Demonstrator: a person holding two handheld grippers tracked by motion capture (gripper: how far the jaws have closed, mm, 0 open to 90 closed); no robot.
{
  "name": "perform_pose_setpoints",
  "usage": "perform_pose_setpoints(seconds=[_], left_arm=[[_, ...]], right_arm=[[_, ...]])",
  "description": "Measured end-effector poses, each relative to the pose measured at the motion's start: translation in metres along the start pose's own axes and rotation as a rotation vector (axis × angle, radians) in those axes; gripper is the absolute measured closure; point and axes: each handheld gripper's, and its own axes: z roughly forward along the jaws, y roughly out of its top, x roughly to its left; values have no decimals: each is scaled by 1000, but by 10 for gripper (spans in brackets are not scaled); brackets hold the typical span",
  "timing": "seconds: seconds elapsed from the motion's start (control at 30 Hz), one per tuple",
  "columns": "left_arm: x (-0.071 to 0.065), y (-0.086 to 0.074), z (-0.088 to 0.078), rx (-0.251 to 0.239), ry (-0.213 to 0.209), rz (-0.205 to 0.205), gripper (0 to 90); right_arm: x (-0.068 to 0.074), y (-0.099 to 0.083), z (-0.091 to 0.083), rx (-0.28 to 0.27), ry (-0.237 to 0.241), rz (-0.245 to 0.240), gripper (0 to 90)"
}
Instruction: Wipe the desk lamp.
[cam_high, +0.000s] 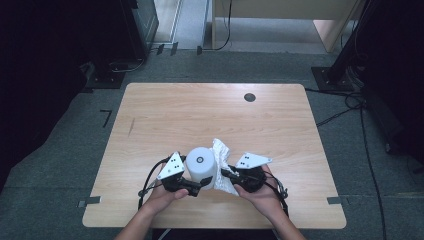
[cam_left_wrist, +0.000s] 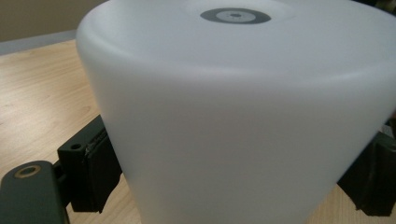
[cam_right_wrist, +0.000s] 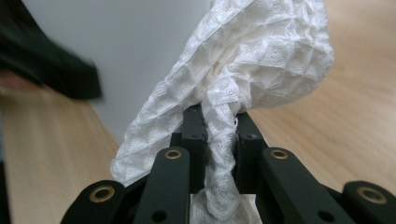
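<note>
White cylinder (cam_left_wrist: 233, 121): smooth matt plastic look, faintly translucent, grey ring mark printed on top. White cloth (cam_right_wrist: 252, 70): soft woven fabric, waffle-quilted texture, crumpled, frayed threads at pinch. Right tongs (cam_right_wrist: 219, 135): black matt plastic, brass-coloured rivets. Left tongs (cam_high: 202, 184): same black matt finish, rubbery-looking pads (cam_left_wrist: 100, 163). Surface (cam_high: 200, 112): pale wood-grain laminate, smooth, low sheen. Floor (cam_high: 60, 170): grey carpet, rough.

Lab-like workroom: bare wooden table (cam_high: 165, 115), grey carpet (cam_high: 60, 165), trailing floor cables (cam_high: 345, 107).

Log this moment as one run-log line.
left claw: shut on white cylinder | right claw: shut on white cloth | cloth beside cylinder | table
</note>
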Motion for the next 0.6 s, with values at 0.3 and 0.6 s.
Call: perform_pose_setpoints(seconds=[0.3, 0.6], left_arm=[[-7, -4, 9, 51, 4, 35, 83], [-2, 0, 3, 15, 15, 9, 83]], right_arm=[[6, 19, -34, -192, 7, -17, 785], [-4, -5, 8, 51, 49, 60, 781]])
